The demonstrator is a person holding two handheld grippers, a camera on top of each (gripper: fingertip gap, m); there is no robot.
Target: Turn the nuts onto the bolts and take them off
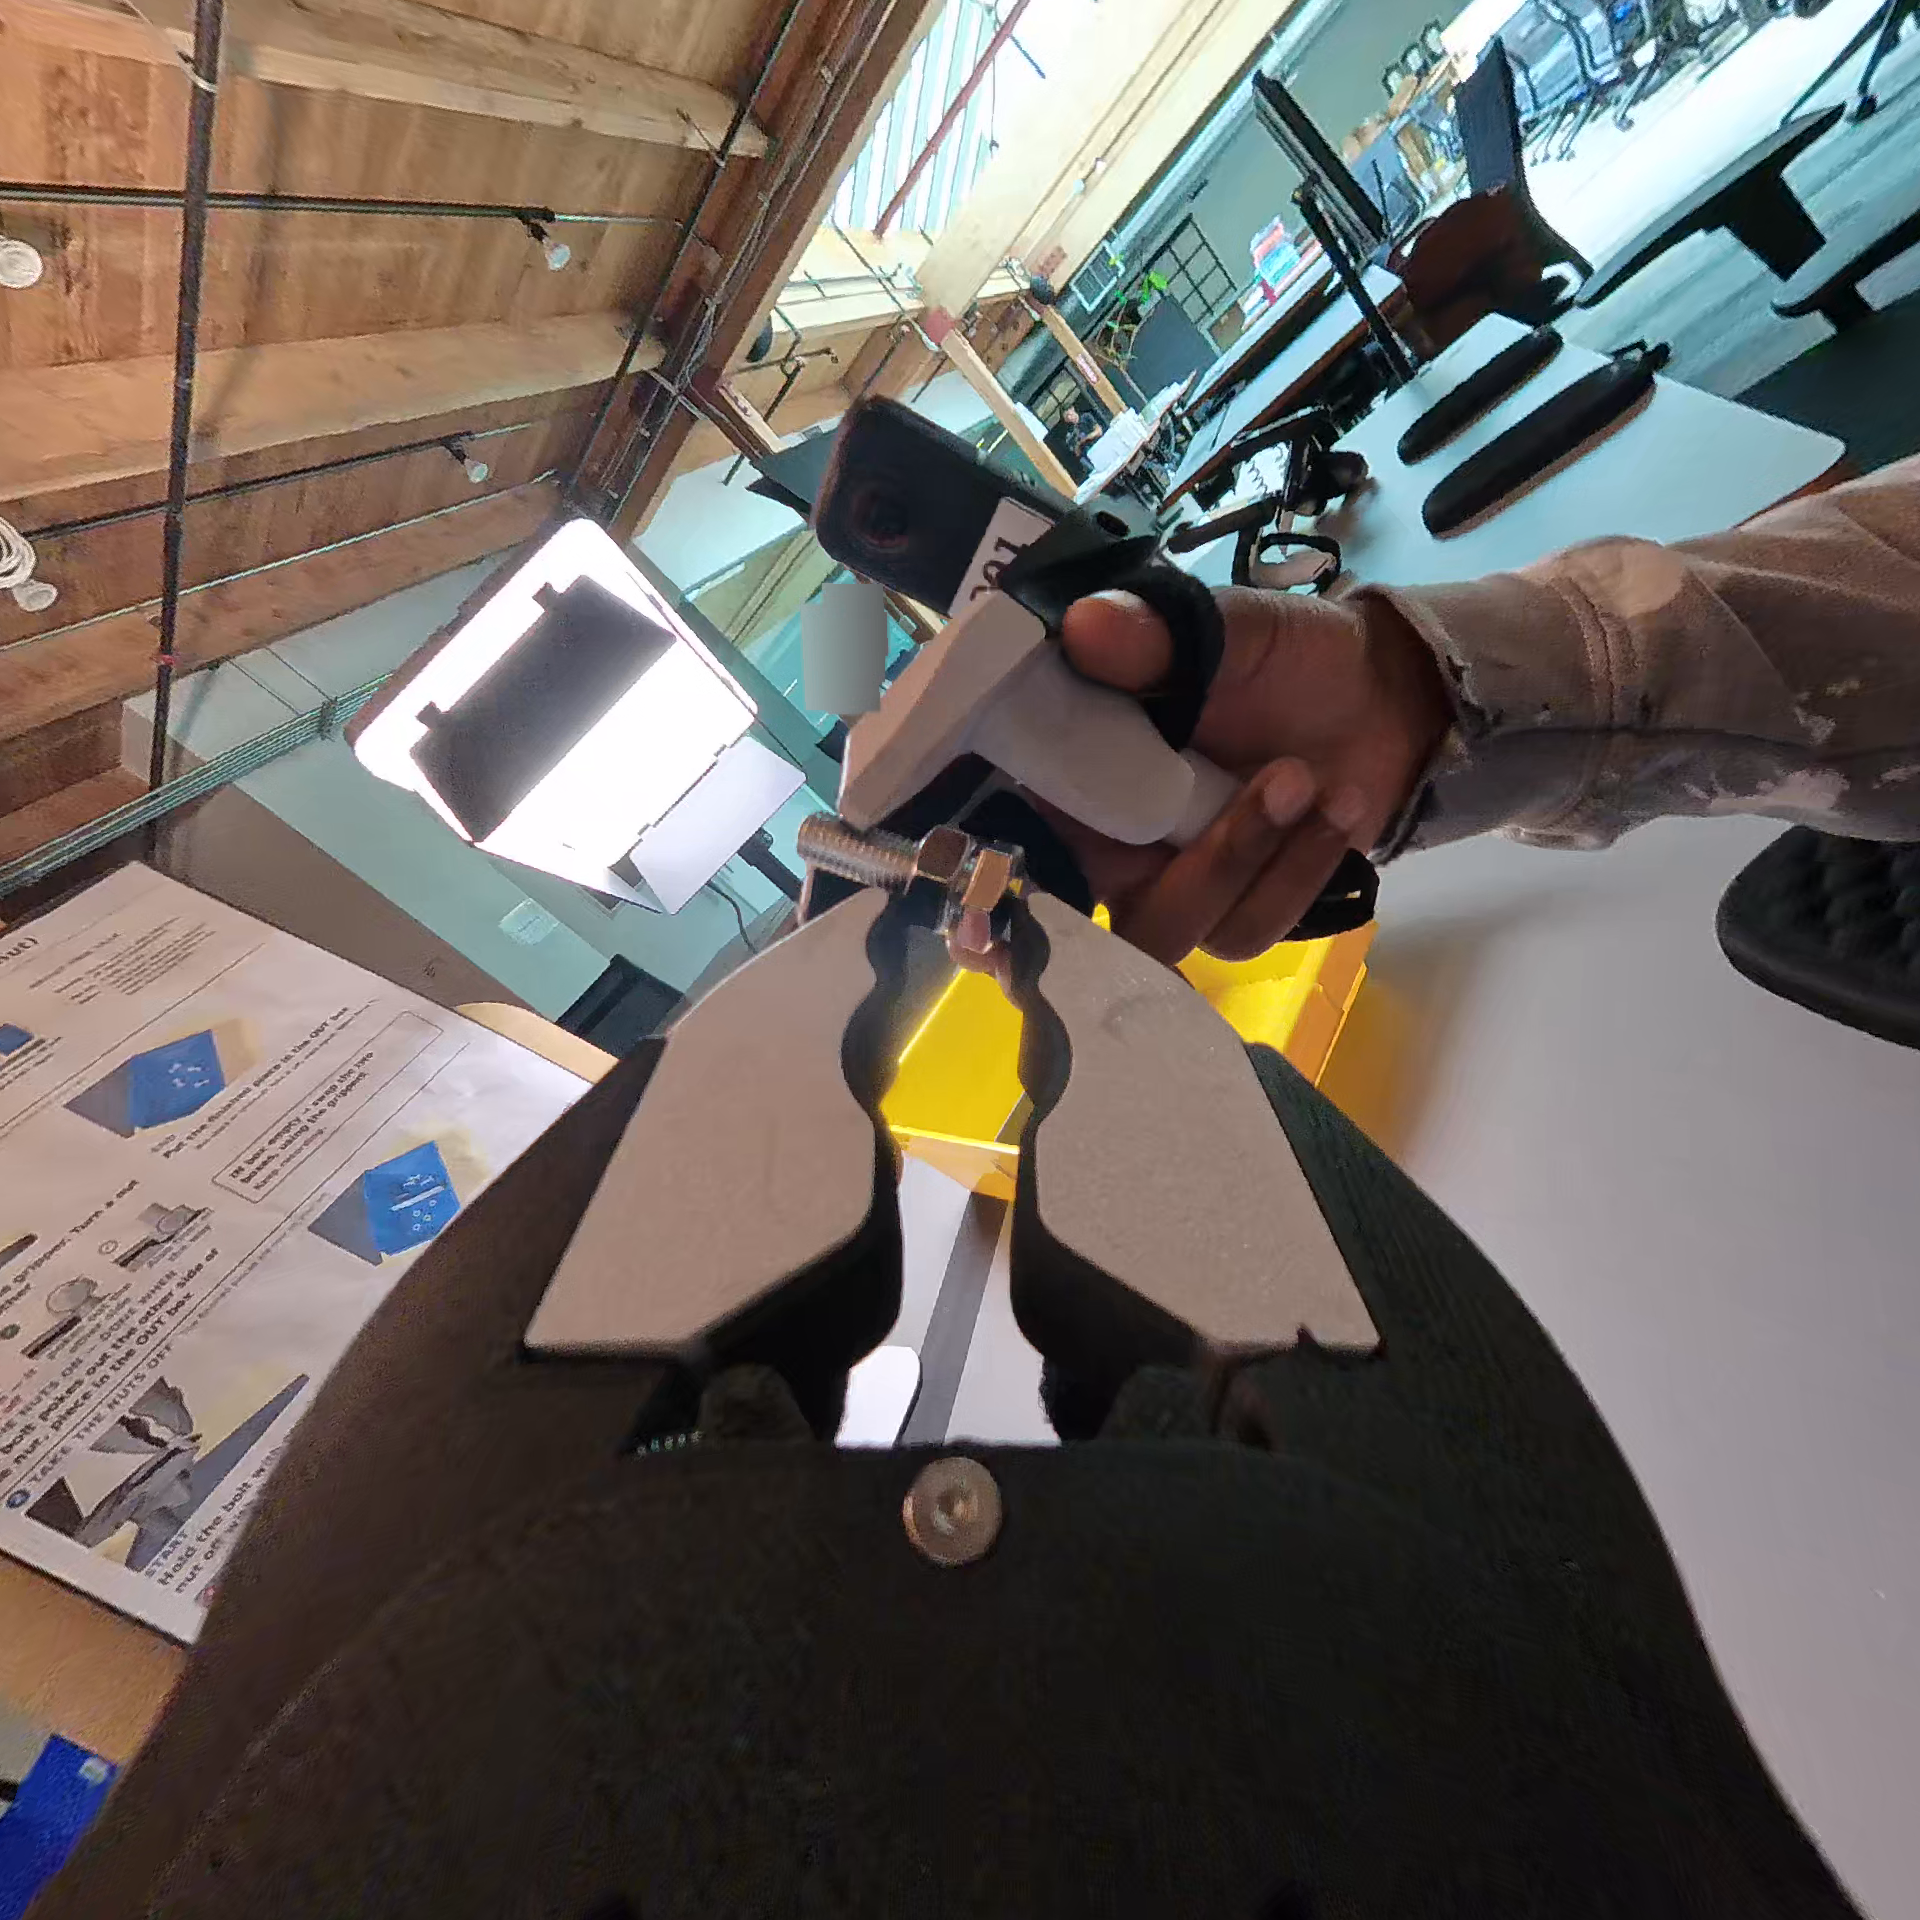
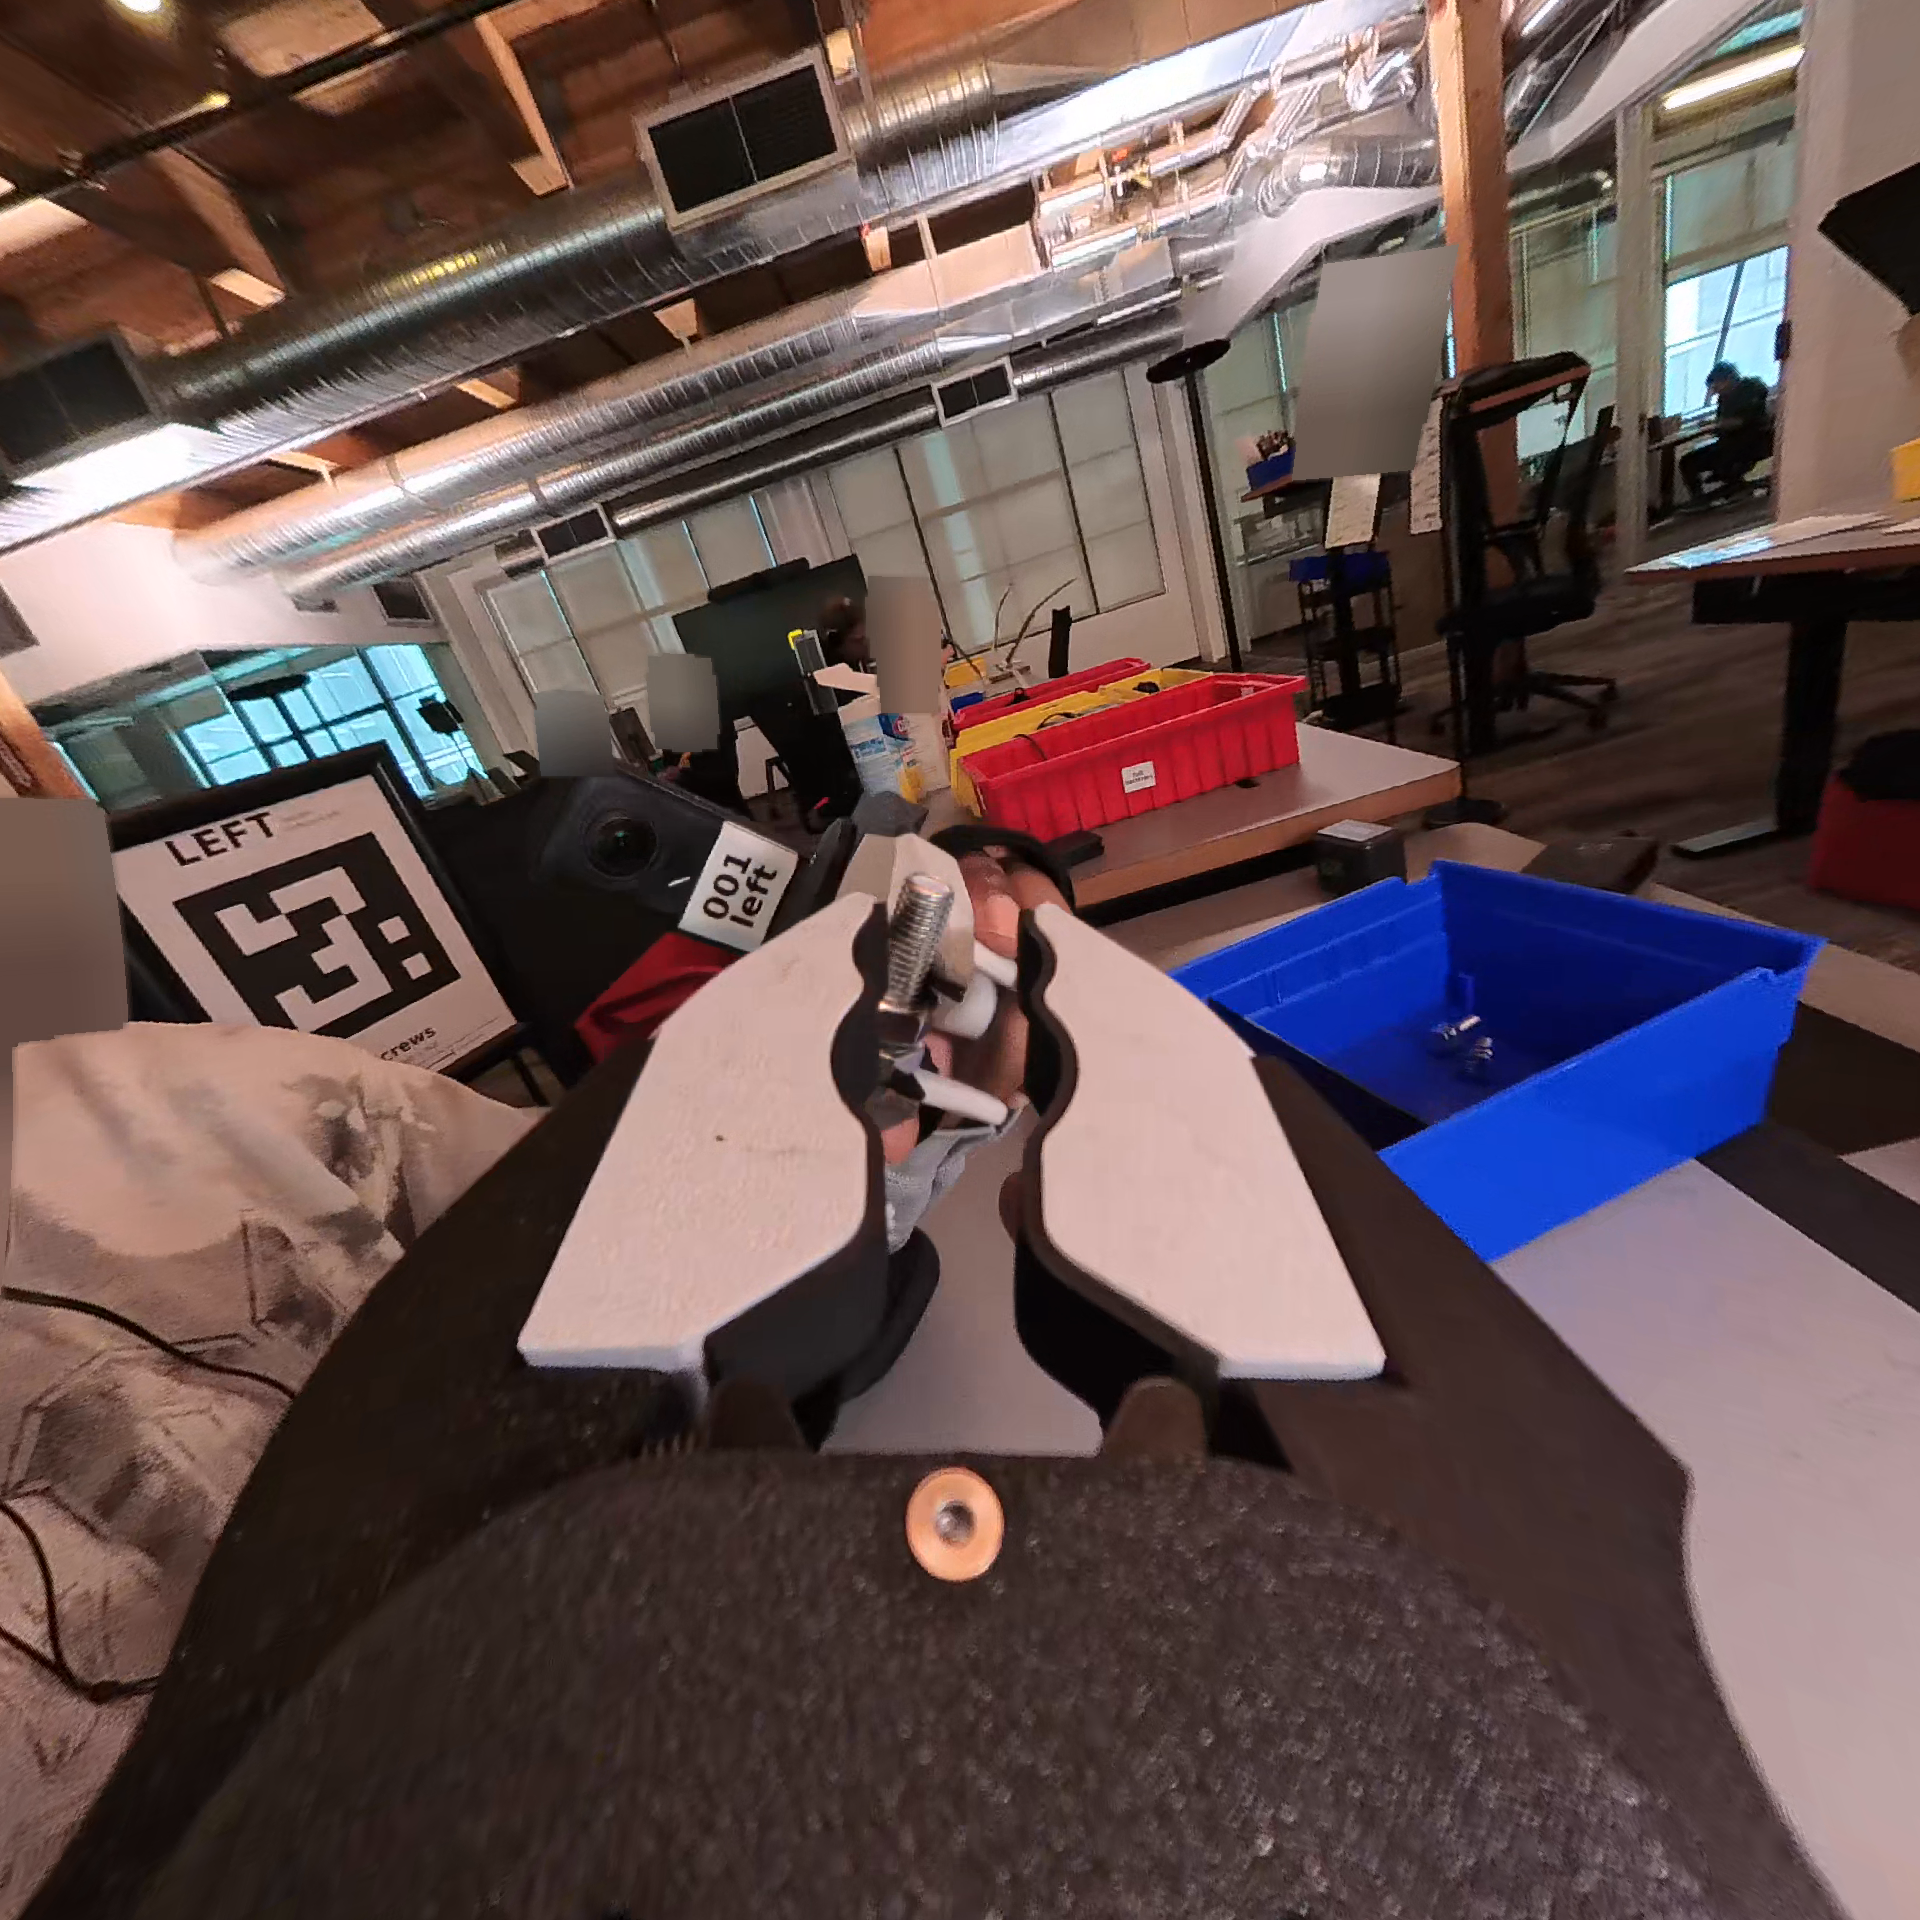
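A silver bolt (image 1: 862, 847) with a hex nut (image 1: 940, 862) on its thread lies crosswise at the tips of my left gripper (image 1: 948, 914). The left gripper seems shut on the bolt's head end. In the right wrist view the bolt (image 2: 916, 951) stands upright with the nut (image 2: 899, 1027) low on it. My right gripper (image 2: 940, 925) is open around it. The bolt rests against the pad of the right gripper's left finger, with a wide gap on the other side. A hand holds the right gripper, which also shows in the left wrist view by one of its fingers (image 1: 935, 717).
A yellow bin (image 1: 1299, 997) sits on the grey table (image 1: 1610, 1299) behind the grippers. A blue bin (image 2: 1621, 1049) at the right holds a few small metal parts (image 2: 1460, 1039). An instruction sheet (image 1: 208, 1195) lies at the left. A marker board (image 2: 312, 925) stands at the left. Both grippers' tips are close together, under 4 cm apart.
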